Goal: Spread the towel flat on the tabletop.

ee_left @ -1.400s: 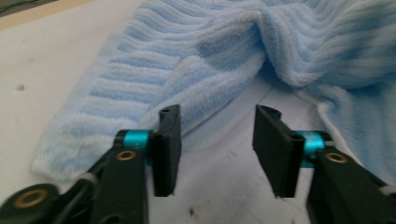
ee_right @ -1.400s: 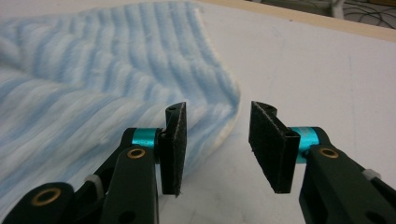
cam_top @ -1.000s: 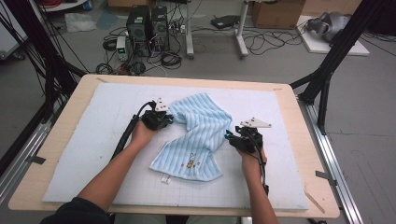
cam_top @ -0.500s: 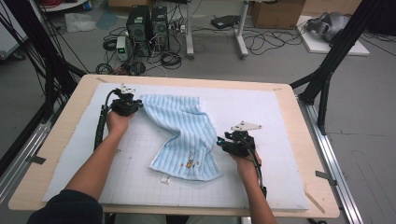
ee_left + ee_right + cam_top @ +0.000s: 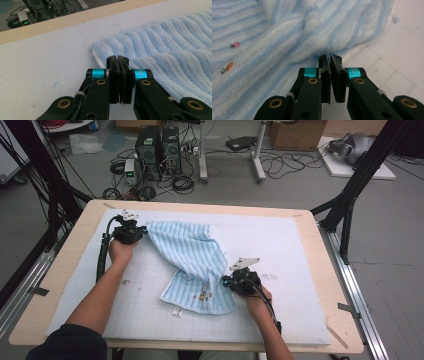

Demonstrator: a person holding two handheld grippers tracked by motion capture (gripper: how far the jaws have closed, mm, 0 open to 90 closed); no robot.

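At five o'clock on the mat (image 5: pixel 300 250), the right gripper (image 5: pixel 227 281) had just been closing and pinched the towel (image 5: pixel 192 255) edge; at ten o'clock the left gripper (image 5: pixel 145 231) clenched its far corner.

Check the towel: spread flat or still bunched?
Partly spread. The towel stretches diagonally across the mat between the left hand-held gripper and right hand-held gripper, with a raised fold along its right side.
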